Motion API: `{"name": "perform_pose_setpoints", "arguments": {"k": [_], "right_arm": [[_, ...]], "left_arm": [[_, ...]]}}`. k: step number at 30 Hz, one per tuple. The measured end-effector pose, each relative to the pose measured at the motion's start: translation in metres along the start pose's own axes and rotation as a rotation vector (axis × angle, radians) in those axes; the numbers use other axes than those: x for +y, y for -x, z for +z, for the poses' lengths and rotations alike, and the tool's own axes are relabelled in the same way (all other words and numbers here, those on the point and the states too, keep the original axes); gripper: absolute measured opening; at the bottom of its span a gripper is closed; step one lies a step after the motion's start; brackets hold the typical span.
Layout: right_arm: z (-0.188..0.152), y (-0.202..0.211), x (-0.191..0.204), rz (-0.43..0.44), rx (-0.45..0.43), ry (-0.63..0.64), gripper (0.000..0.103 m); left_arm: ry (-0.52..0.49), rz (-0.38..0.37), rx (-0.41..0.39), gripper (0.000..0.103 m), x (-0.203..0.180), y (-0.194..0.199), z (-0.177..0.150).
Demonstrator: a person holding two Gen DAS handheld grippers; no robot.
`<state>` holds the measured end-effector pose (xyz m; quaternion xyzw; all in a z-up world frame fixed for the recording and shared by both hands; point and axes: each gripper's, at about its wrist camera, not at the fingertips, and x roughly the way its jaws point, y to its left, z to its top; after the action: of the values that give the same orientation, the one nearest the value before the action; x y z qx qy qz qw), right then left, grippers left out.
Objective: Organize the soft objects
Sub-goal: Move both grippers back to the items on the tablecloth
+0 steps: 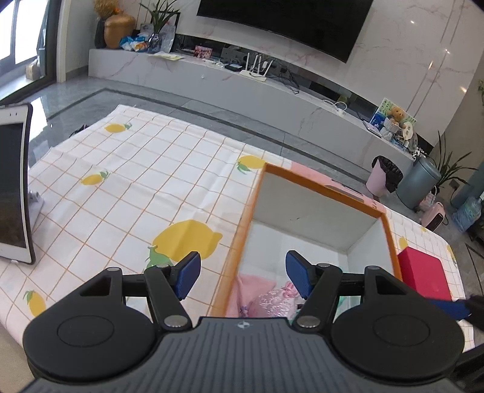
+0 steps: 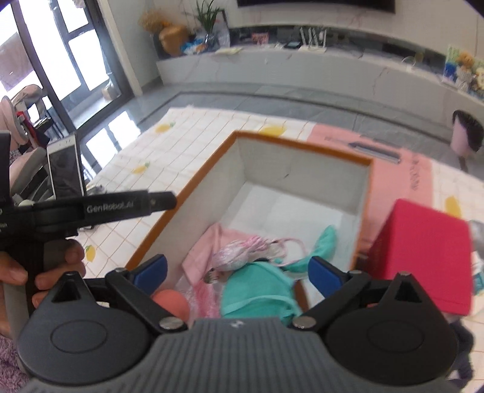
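Right gripper (image 2: 237,272) spread wide, empty, above teal cloth (image 2: 257,293) in the box (image 2: 302,169). Left gripper (image 1: 243,273) also spread, holding nothing. Red block (image 2: 423,257) at 3 o'clock, blurred.

An open box (image 2: 302,169) sits on a cloth-covered table (image 1: 136,169), with soft garments (image 2: 257,290) heaped at its near end and its far end bare. A closed box (image 2: 423,257) stands just beside its right wall. A tablet (image 1: 13,187) stands upright at the table's left edge. Beyond the table, a long low cabinet (image 1: 272,90) runs along the wall beneath a screen (image 1: 287,21).
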<state>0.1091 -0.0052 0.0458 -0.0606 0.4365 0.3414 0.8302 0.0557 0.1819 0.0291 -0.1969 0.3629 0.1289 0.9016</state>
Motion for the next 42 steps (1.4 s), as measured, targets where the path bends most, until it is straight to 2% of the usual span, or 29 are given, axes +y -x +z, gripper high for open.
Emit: {"name": "perform_pose_setpoints", "arguments": {"k": [5, 11, 15, 20, 24, 27, 31, 32, 35, 36, 38, 42], "right_arm": [[-0.007, 0.042, -0.032, -0.101, -0.069, 0.005, 0.098], [-0.02, 0.097, -0.083, -0.246, -0.185, -0.05, 0.098], [-0.03, 0.122, -0.117, -0.323, -0.23, -0.089, 0.1], [-0.046, 0.128, -0.162, -0.403, -0.235, -0.196, 0.1], [-0.062, 0.112, -0.193, -0.456, -0.166, -0.264, 0.1], [-0.07, 0.101, -0.211, -0.437, -0.126, -0.27, 0.1], [-0.078, 0.087, -0.245, -0.412, -0.107, -0.354, 0.1], [-0.081, 0.083, -0.253, -0.391, -0.105, -0.38, 0.1], [-0.089, 0.066, -0.284, -0.233, -0.094, -0.468, 0.1], [-0.089, 0.059, -0.292, -0.212, -0.077, -0.484, 0.1], [-0.089, 0.043, -0.305, -0.223, -0.054, -0.486, 0.1], [-0.091, 0.011, -0.32, -0.258, 0.008, -0.481, 0.1]], "left_arm": [[-0.043, -0.032, -0.021, 0.076, -0.022, 0.014, -0.002], [-0.136, -0.069, -0.048, 0.076, -0.062, 0.028, -0.017], [-0.193, -0.116, -0.042, 0.076, -0.091, 0.036, -0.029], [-0.275, -0.231, 0.036, 0.076, -0.131, 0.034, -0.049], [-0.336, -0.299, 0.098, 0.076, -0.167, 0.026, -0.067], [-0.398, -0.326, 0.11, 0.076, -0.194, 0.02, -0.085], [-0.495, -0.354, 0.143, 0.076, -0.228, 0.009, -0.114], [-0.51, -0.372, 0.148, 0.076, -0.234, 0.006, -0.121], [-0.516, -0.447, 0.14, 0.076, -0.248, -0.003, -0.141], [-0.515, -0.466, 0.146, 0.076, -0.253, -0.008, -0.147], [-0.515, -0.491, 0.158, 0.076, -0.261, -0.019, -0.158], [-0.534, -0.45, 0.196, 0.076, -0.279, -0.044, -0.175]]}}
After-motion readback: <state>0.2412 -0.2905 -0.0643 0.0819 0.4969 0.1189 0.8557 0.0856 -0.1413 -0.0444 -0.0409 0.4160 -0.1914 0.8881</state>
